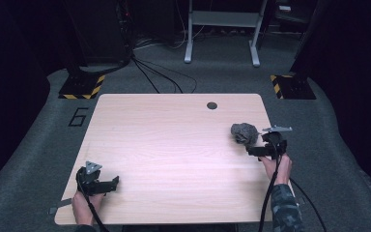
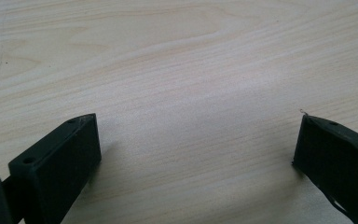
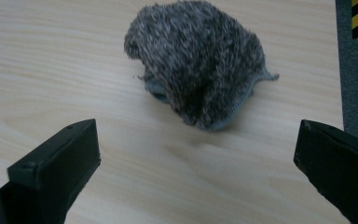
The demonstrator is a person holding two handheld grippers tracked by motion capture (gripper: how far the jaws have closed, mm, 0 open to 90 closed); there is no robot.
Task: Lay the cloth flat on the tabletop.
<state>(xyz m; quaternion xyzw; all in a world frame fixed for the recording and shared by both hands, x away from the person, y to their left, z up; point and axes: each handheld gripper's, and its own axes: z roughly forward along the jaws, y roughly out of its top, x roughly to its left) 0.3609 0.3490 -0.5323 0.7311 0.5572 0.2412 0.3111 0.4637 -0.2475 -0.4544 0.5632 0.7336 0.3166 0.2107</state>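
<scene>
The right gripper is held with its jaws wide apart and nothing between them. It is pointed at a crumpled grey fuzzy cloth that is lying in a heap near the right edge of the table, a bit past the middle of that edge. In the right gripper view the fuzzy cloth is seen just ahead of the jaws, not touched by them. A smooth hem is seen along its lower side.

The left gripper is rested near the front left corner of the table, well apart from the cloth. Its jaws are spread wide too, and only bare wood is seen between them.

It looks like the cloth is about to be grabbed. A few things could go wrong. The cloth is soft and bunched up, so only a bit of fluff may be pinched, and then it could slip out when it is lifted. If the jaws are pushed into it too low, the heap may be shoved along. It is close to the right edge, so it could be knocked off onto the grey floor.
</scene>
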